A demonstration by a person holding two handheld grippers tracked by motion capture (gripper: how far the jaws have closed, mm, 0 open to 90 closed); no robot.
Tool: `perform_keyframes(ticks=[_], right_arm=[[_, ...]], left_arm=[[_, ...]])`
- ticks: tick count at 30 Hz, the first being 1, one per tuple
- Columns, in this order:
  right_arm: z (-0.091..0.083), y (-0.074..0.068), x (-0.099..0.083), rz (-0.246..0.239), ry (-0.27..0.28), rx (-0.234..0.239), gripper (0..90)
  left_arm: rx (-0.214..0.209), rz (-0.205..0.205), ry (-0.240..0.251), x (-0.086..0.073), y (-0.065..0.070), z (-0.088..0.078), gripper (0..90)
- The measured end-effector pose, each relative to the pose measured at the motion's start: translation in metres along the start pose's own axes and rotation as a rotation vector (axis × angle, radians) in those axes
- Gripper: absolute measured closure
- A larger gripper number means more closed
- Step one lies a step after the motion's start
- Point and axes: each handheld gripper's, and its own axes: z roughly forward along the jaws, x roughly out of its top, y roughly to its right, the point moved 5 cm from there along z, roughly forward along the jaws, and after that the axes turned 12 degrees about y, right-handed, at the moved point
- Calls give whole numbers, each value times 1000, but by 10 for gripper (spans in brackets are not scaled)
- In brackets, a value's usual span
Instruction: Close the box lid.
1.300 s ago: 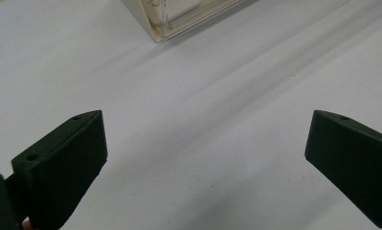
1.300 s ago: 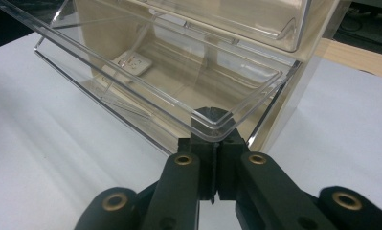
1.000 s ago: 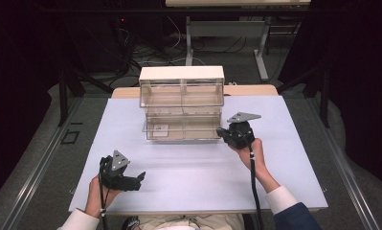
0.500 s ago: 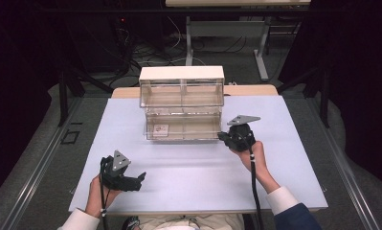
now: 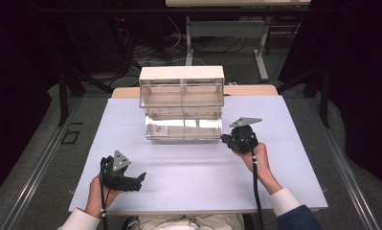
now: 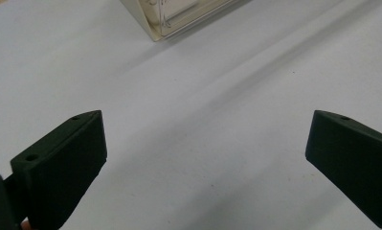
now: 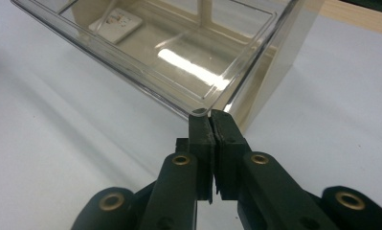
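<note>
The right hand-held gripper [image 7: 211,115], jaws together, is seen at the drawer [image 7: 145,57] corner; the left hand-held gripper [image 6: 205,158] is held apart over bare counter [image 5: 188,163].

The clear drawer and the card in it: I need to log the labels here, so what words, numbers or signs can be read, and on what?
No text can be read.
Small white card in the pulled-out clear drawer: coloured marks, too blurred to read.
Drawer cabinet: no label seen.

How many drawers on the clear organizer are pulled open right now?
1: the bottom drawer of the organizer sticks out toward the person; the two upper drawers look closed.
</note>
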Motion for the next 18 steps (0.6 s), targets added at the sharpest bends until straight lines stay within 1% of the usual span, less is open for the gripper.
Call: perform_keyframes(ticks=[1, 3, 5, 6, 7, 8, 11, 12, 14, 15, 16, 17, 18], right_arm=[[0, 1, -2, -14, -6, -3, 870], [-1, 2, -5, -9, -24, -14, 845], [-2, 4, -6, -16, -17, -14, 832], [-4, 3, -7, -5, -19, -14, 824], [-5, 3, -7, -4, -13, -15, 806], [-6, 3, -7, -4, -14, -12, 789], [-9, 2, -9, -19, -8, -1, 735], [-11, 1, -9, -25, -11, -1, 723], [-13, 0, -10, -30, -8, 11, 659], [-15, -2, -10, -25, -11, 13, 632], [-17, -3, -11, -27, -10, 17, 606], [-20, -3, -12, -33, -26, 25, 565], [-20, -4, -13, -35, -12, 27, 518]], left_arm=[[3, 9, 4, 0, -1, 0, 3], [-3, 10, 2, 0, -1, -1, 3], [-6, 5, 7, 1, -1, -1, 2], [-7, 0, 11, 1, 0, -2, 2], [-7, -3, 13, 1, 0, -2, 2], [-1, 5, 13, 1, -1, -2, 2], [-4, -1, 14, 1, 0, -4, 1], [-2, 5, 18, 1, 0, -5, 1], [3, 2, 25, 2, 1, -7, 1], [0, 9, 38, 2, 0, -7, 1], [4, 8, 39, 2, 1, -8, 1], [4, 6, 42, 2, 1, -9, 1], [5, 7, 43, 2, 1, -10, 1]])
